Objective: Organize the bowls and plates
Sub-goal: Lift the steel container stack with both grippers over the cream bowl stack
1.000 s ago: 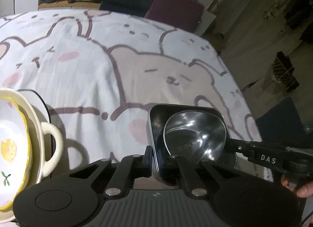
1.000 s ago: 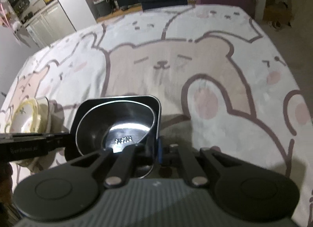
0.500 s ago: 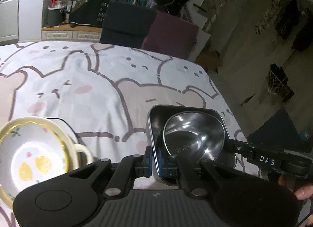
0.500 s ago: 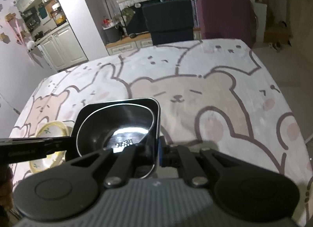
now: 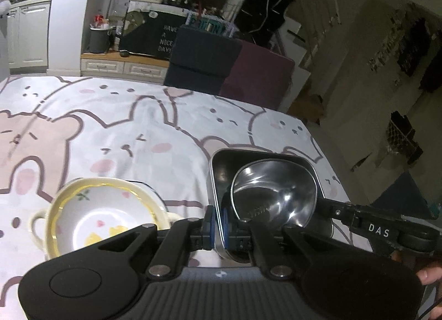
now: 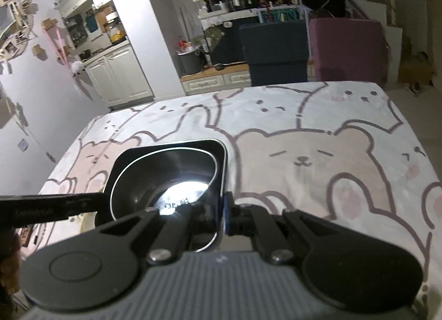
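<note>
A dark square dish point(image 5: 221, 162) with a steel bowl point(image 5: 273, 190) nested in it hangs above the bear-print tablecloth. My left gripper point(image 5: 216, 227) is shut on the dish's left wall. My right gripper point(image 6: 222, 215) is shut on its right wall; the dish point(image 6: 132, 160) and the bowl point(image 6: 176, 182) also show in the right wrist view. A cream two-handled bowl with a lemon print point(image 5: 102, 215) sits on the table at lower left, on a dark-rimmed plate point(image 5: 150, 186).
The table point(image 5: 138, 132) carries a bear-print cloth. A navy box point(image 5: 204, 63) and a maroon box point(image 5: 257, 77) stand beyond its far edge. The floor drops off to the right point(image 5: 359, 140). Kitchen cabinets point(image 6: 118, 77) are at far left.
Both grippers have lifted the dish and steel bowl higher and tilted the views up; more of the room shows. The cream bowl has come fully into the left wrist view.
</note>
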`<state>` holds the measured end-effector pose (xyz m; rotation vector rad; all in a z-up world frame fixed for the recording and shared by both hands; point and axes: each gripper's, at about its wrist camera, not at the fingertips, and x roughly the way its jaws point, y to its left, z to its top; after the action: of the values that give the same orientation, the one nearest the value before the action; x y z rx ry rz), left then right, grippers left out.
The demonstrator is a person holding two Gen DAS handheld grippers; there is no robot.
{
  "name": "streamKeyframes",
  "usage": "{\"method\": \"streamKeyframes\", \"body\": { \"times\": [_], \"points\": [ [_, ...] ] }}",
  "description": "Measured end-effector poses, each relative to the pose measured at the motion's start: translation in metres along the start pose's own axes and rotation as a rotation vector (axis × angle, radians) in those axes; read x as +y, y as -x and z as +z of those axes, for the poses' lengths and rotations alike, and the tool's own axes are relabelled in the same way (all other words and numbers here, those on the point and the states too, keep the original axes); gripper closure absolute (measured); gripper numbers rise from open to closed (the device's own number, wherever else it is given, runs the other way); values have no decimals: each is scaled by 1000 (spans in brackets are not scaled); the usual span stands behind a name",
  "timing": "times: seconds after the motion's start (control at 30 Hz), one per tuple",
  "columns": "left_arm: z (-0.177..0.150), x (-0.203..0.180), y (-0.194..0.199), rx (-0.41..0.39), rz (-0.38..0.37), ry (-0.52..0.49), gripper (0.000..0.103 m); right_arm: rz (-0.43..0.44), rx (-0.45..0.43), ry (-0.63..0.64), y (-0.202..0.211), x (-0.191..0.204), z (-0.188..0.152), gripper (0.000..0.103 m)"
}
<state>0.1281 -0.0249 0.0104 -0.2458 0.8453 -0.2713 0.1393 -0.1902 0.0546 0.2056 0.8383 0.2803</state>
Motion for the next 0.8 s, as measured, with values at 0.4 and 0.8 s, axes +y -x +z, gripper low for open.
{"method": "streamKeyframes", "body": {
  "times": [0.4,0.8],
  "points": [
    [3,50,28,-26,54,48,98,60,7,51,-21,50,7,98],
    [1,102,47,-21,118,104,98,110,53,94,-52,96,6,97]
  ]
}}
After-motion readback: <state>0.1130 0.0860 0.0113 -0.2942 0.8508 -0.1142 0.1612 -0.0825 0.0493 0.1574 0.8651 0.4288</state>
